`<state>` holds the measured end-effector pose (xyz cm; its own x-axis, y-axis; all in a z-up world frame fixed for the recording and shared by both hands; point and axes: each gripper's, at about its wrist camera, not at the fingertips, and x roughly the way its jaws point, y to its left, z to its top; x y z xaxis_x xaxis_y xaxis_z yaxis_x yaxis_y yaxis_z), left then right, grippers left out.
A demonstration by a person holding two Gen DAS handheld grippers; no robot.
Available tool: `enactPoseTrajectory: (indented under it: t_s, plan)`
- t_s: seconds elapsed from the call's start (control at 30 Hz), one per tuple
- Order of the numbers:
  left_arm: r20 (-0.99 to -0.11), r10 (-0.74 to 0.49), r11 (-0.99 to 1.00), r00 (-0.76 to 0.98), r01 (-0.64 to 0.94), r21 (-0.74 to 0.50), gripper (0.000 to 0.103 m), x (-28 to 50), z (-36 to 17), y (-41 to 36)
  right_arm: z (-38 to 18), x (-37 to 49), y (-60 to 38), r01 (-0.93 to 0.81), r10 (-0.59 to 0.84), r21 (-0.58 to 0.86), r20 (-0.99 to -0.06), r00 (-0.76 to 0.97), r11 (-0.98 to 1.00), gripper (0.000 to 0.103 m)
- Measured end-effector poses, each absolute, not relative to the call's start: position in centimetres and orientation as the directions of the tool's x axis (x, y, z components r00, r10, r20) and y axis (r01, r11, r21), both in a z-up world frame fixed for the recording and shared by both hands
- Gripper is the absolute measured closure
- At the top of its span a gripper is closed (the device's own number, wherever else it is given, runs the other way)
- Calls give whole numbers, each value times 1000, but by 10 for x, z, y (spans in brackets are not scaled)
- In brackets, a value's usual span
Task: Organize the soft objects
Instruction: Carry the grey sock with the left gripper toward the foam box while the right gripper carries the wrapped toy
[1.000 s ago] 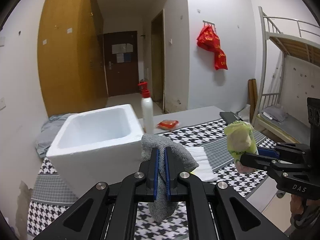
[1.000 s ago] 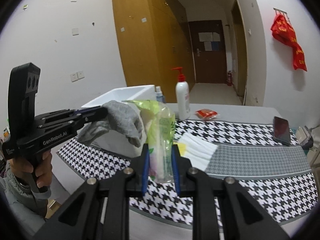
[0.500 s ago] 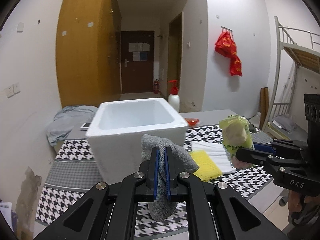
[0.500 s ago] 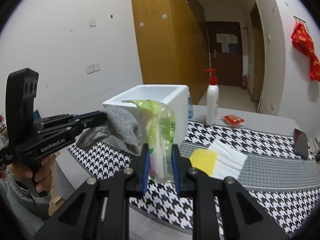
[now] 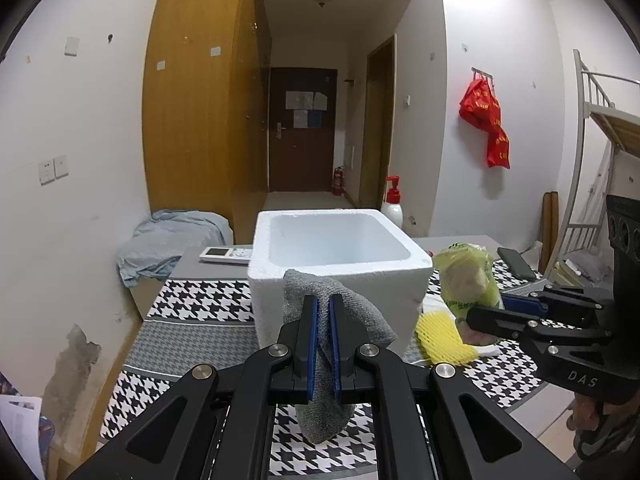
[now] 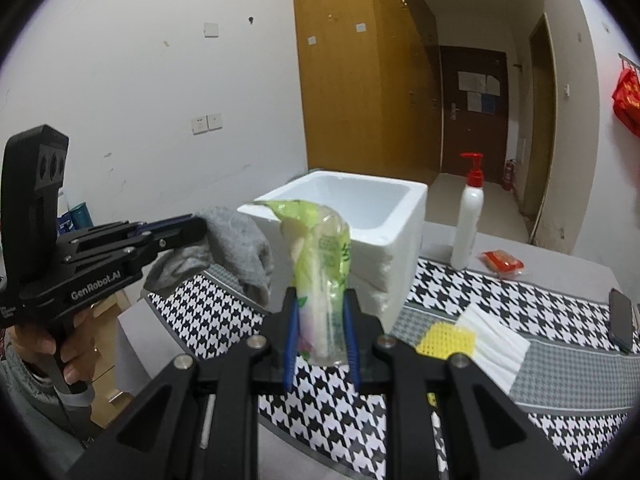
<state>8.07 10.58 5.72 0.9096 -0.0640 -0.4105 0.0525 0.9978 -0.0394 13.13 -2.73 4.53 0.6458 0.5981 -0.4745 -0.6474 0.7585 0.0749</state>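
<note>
My left gripper (image 5: 323,308) is shut on a grey cloth (image 5: 352,316), held above the table just in front of the white foam box (image 5: 340,276); the box is open-topped and looks empty. My right gripper (image 6: 320,308) is shut on a green plastic bag of soft stuff (image 6: 322,264), held to the right of the box. In the left wrist view the bag (image 5: 468,280) and right gripper (image 5: 496,316) sit at right. In the right wrist view the left gripper (image 6: 188,228) and grey cloth (image 6: 236,248) are at left, before the box (image 6: 360,216).
A yellow foam net (image 6: 446,340) and a white cloth (image 6: 496,344) lie on the houndstooth table cover (image 6: 500,292). A pump bottle (image 6: 468,216), red packet (image 6: 503,262), phone (image 6: 620,320) and remote (image 5: 226,255) are also on the table. A bunk bed (image 5: 600,120) stands right.
Both grippers have swung left with their loads. The foam box has come to the centre of the left wrist view, straight ahead of the grey cloth.
</note>
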Motion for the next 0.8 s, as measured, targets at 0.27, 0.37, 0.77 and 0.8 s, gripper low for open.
enactPoseTrajectory:
  t_s: [0.27, 0.37, 0.77, 0.8]
  plan:
    - [-393, -75, 997, 916, 62, -47, 97, 85, 68, 115, 49, 138, -16, -646, 591, 62, -478, 650, 761, 79]
    - [-375, -73, 997, 924, 64, -39, 97, 88, 76, 116, 54, 141, -14, -645, 588, 54, -476, 654, 762, 79]
    - [-352, -80, 997, 933, 70, -41, 97, 108, 104, 124, 77, 153, -8, -654, 600, 42, -446, 664, 755, 79]
    - [-349, -80, 997, 934, 70, -42, 97, 111, 107, 124, 78, 155, -9, -653, 601, 47, -445, 664, 756, 79]
